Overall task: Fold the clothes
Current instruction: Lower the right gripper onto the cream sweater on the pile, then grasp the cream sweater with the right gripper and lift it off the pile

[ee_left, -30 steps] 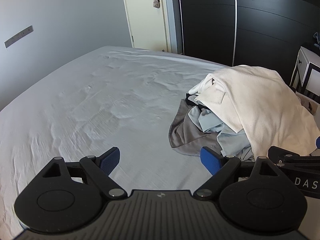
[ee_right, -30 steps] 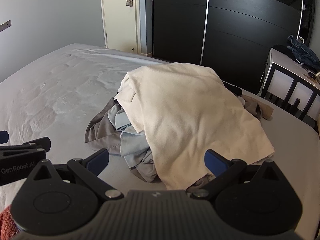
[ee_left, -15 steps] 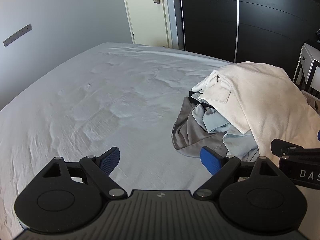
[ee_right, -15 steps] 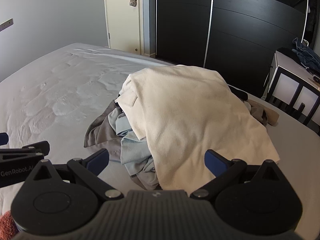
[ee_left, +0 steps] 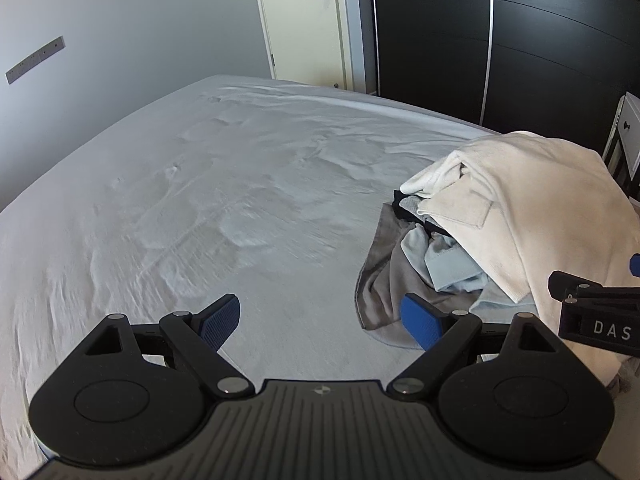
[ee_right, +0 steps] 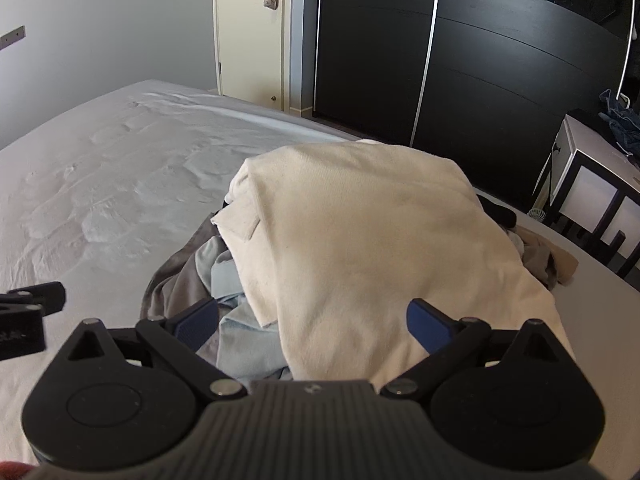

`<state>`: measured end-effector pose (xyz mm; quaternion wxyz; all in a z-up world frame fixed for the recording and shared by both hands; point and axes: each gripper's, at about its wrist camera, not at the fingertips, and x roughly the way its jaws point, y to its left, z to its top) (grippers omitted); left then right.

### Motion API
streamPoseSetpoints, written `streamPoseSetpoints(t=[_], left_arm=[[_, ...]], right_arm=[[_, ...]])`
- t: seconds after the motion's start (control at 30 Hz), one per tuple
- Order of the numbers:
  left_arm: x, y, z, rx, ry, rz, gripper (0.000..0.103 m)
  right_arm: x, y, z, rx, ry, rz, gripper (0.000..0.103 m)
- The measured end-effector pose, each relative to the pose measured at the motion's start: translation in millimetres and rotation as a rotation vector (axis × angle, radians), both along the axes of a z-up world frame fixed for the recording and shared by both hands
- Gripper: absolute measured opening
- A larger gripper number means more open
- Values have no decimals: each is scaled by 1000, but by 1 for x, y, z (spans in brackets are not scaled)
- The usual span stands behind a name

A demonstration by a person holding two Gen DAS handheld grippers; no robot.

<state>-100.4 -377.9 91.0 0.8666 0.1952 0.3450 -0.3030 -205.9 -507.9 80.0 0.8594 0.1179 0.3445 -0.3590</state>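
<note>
- Pile of clothes, w/ a big cream cotton top (ee_right: 360, 248) over a grey cloth (ee_left: 384, 292) & light blue shirt (ee_right: 236, 336), sits on the white bed sheet (ee_left: 200, 200).
- Left gripper (ee_left: 320, 322): jaws wide, nothing between, over bare sheet just left of the pile.
- Right gripper (ee_right: 316, 320): jaws just closed a bit, wide apart, cream top between the blue pads, not pinched.

Grey wall (ee_left: 120, 32), cream door (ee_left: 304, 24), black wardrobe (ee_right: 500, 72) standing behind grey-sheeted bed (ee_left: 200, 184); daylight coming in.

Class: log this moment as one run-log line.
stage: approach | left hand-held gripper: open, empty | right hand-held gripper: open, just narrowing, above cream cotton top | pile: unfolded
</note>
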Motion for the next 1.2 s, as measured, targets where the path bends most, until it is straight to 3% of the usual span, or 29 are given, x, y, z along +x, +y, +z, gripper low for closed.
streamPoseSetpoints(t=[0.3,0.57,0.67,0.77,0.83,0.97,1.1,1.2], left_arm=[[26,-9,-14,34,9,5,103],[43,-4,-21,32,40,27,103],[47,3,-21,25,48,44,103],[50,14,-19,15,55,73,103],[51,23,-18,10,61,92,98],[52,49,-9,-16,66,142,97],[54,87,3,-50,59,221,96],[56,120,12,-74,64,282,95]], right_arm=[[27,-41,-20,12,20,1,75],[50,-59,-34,-29,78,13,70],[49,-57,-33,-49,82,24,59],[38,-53,-26,-61,52,33,36],[32,-51,-19,-65,26,40,15],[28,-51,-5,-64,1,41,9],[30,-31,21,-171,-27,67,8],[38,-14,45,-171,-72,125,7]])
